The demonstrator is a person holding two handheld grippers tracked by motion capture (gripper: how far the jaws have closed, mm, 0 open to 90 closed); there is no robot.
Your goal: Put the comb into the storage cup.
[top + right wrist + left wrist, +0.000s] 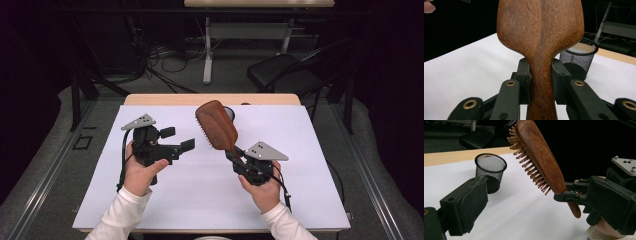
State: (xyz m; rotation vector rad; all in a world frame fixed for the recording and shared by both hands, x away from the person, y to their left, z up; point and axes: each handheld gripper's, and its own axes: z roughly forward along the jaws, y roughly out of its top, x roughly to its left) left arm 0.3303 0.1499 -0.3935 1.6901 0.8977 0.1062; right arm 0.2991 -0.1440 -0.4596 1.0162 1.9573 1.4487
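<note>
Hairbrush (216, 125): wooden, reddish-brown, lifted clear of the desk, head tilted up and away from the person, bristles facing the left side in the high view; wooden pins show in the left gripper view (531, 167).
Right hand-held gripper (235, 154): jaws closed on the hairbrush handle, one pad on each side of the neck, seen plainly in the right gripper view (541, 82); held in the person's right hand (263, 187).
Left hand-held gripper (181, 139): jaws spread wide with nothing between them, pointed toward the hairbrush but apart from it; held in the left hand (141, 172).
Mesh cup (490, 172): black wire, upright, open top, standing on the desk near its far edge, beyond the hairbrush head.
Desk (200, 190): white sheet over a pale wooden top.
Sleeves: white, on both forearms.
</note>
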